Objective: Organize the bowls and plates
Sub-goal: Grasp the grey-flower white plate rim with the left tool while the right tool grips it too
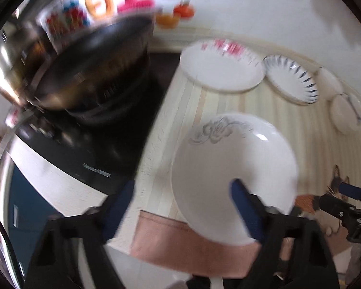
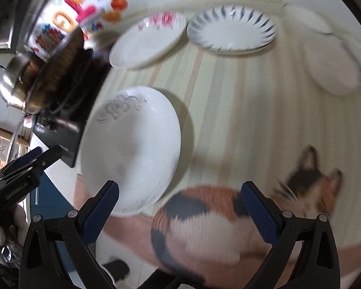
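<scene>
The left hand-held gripper (image 1: 183, 207) is hovering with its blue-padded fingers spread wide, gripping nothing, its right finger lying over the near part of the white bowl with the grey floral pattern (image 1: 233, 168). That bowl is sitting on the striped cloth covering the bench (image 1: 312, 139), close to the left edge beside the dark stove (image 1: 89, 144), and its near rim is overhanging the pink border of the cloth. The right hand-held gripper (image 2: 180, 207) is likewise standing wide open and empty, its left finger just at the bowl's near rim, its right finger over a calico cat (image 2: 219, 219) that is crouching at the bench's front edge. Farther back, the plate with pink flowers (image 2: 148, 39) and the plate with dark blue rim strokes (image 2: 232, 30) are lying side by side along the wall, nearly touching. More white dishes (image 2: 329, 65) are resting along the right side, too blurred to count. A steel wok (image 1: 67, 72) is sitting on the stove, and everything is smearing with motion blur.
</scene>
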{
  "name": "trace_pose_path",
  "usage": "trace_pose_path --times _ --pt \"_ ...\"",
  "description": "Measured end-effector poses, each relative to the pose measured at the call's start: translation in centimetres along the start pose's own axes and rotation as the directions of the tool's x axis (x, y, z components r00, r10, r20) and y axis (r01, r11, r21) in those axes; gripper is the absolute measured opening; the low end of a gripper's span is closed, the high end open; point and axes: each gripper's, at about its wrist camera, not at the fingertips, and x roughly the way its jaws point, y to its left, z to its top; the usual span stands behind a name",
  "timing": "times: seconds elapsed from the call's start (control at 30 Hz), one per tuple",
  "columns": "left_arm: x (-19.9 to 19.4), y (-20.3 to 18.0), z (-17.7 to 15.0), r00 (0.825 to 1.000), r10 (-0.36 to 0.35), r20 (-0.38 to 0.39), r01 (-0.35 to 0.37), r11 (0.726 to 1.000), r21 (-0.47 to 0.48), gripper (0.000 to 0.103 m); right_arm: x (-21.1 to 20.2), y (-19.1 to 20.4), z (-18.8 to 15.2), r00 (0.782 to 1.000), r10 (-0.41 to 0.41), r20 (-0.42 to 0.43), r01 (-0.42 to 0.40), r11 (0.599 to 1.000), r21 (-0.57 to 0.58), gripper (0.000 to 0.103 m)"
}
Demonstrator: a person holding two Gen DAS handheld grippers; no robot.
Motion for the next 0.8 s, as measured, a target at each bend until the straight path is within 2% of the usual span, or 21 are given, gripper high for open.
trace_pose_path --times 0.07,0.1,0.2,0.3,0.33,0.4,0.43,0.47,0.57,0.67,0.8 --pt "2.6 0.6 0.7 0.999 -0.010 -0.046 0.008 0.999 -0.041 0.070 2.9 -0.6 1.7 0.998 0.016 -0.054 -0.016 1.000 0.003 0.100" --pt "4.1 0.9 1.1 0.998 -0.012 -0.064 0.009 0.998 -0.057 0.064 3.9 -0.9 2.3 0.997 0.030 -0.070 -0.030 1.000 0.003 0.099" --pt "7.2 1.7 1.5 0.990 -0.038 -0.135 0.024 0.994 -0.104 0.058 7.1 -1.2 4.1 0.991 0.053 -0.122 -0.053 0.999 0.003 0.088" --pt "9.2 2.3 1.3 0.978 -0.088 -0.189 0.059 0.987 -0.152 0.047 8.1 -0.6 5.1 0.989 0.089 -0.117 -0.092 0.996 -0.015 0.075" --pt "9.6 2.4 1.2 0.973 -0.111 -0.204 0.078 0.983 -0.166 0.040 8.3 0.0 5.2 0.982 0.131 -0.135 -0.135 0.991 -0.020 0.063" --pt "10.1 2.5 0.8 0.958 -0.194 -0.211 0.149 0.966 -0.212 0.036 9.0 0.5 5.7 0.978 0.157 -0.137 -0.162 0.986 -0.030 0.055" --pt "10.0 2.5 0.7 0.959 -0.194 -0.205 0.148 0.965 -0.217 0.035 9.3 0.8 5.8 0.971 0.182 -0.154 -0.189 0.982 -0.032 0.033" --pt "9.9 2.4 0.6 0.961 -0.189 -0.203 0.145 0.966 -0.213 0.035 9.7 1.0 5.8 0.968 0.181 -0.175 -0.190 0.981 -0.033 0.027" --pt "9.4 2.0 0.1 0.963 -0.175 -0.203 0.131 0.968 -0.213 0.035 10.0 1.6 5.9 0.970 0.171 -0.173 -0.181 0.982 -0.045 0.027" --pt "8.8 1.6 -0.4 0.965 -0.167 -0.202 0.125 0.970 -0.208 0.035 10.0 1.4 5.8 0.963 0.199 -0.184 -0.206 0.978 -0.019 0.027" --pt "7.2 0.1 -0.8 0.969 -0.153 -0.194 0.115 0.974 -0.194 0.035 8.8 0.4 5.4 0.960 0.206 -0.190 -0.212 0.977 -0.011 0.027"
